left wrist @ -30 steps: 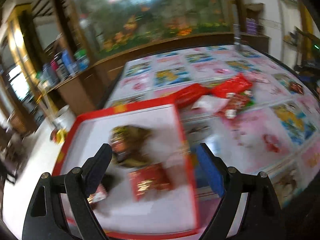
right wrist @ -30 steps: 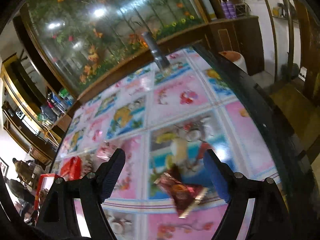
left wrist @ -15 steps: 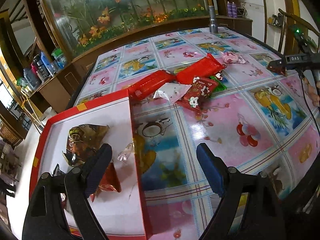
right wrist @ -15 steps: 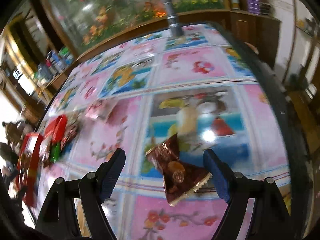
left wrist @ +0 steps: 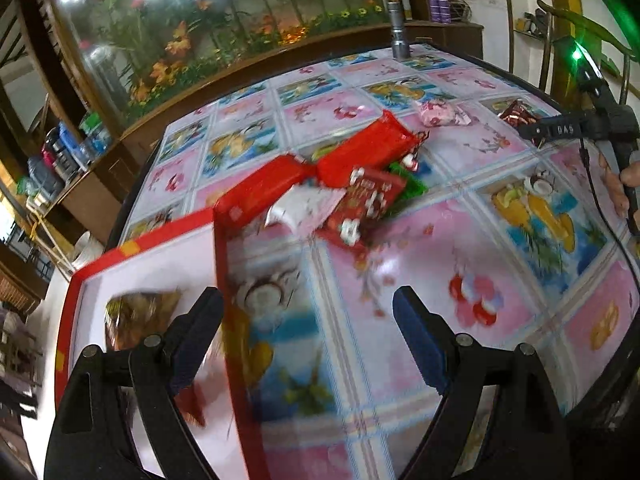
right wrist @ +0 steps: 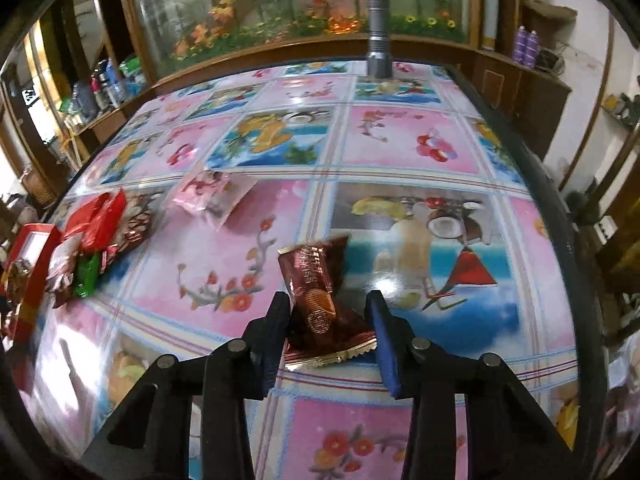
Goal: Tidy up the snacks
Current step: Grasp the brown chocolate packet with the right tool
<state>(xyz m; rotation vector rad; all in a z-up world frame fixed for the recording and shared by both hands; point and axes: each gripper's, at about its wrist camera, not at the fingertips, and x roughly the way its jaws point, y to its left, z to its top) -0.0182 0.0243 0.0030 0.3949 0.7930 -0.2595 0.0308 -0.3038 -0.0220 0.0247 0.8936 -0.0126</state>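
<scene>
The right gripper point(right wrist: 326, 316) is being closed around a brown packet point(right wrist: 320, 300), which is lying on the desk point(right wrist: 420, 152); the jaws are flanking its lower half, and whether the pads are pressing on it yet cannot be told. The left gripper point(left wrist: 308, 320) is being held with its jaws wide apart and nothing between them, above the desk just beside the right wall of a red box point(left wrist: 224, 280). A gold-brown packet point(left wrist: 136, 316) is lying blurred inside the box, behind the left jaw. Beyond the box corner, a pile of red packets point(left wrist: 352, 172) is heaped with a white one and a green one. A pink packet point(right wrist: 212, 196) is lying apart, between the pile and the brown packet. A metal cylinder point(right wrist: 378, 40) is standing at the far edge. Both grippers are being pointed steeply downward. A hand point(left wrist: 620, 184) is seen at the right edge of the left view, wrapped around the right gripper's handle.
</scene>
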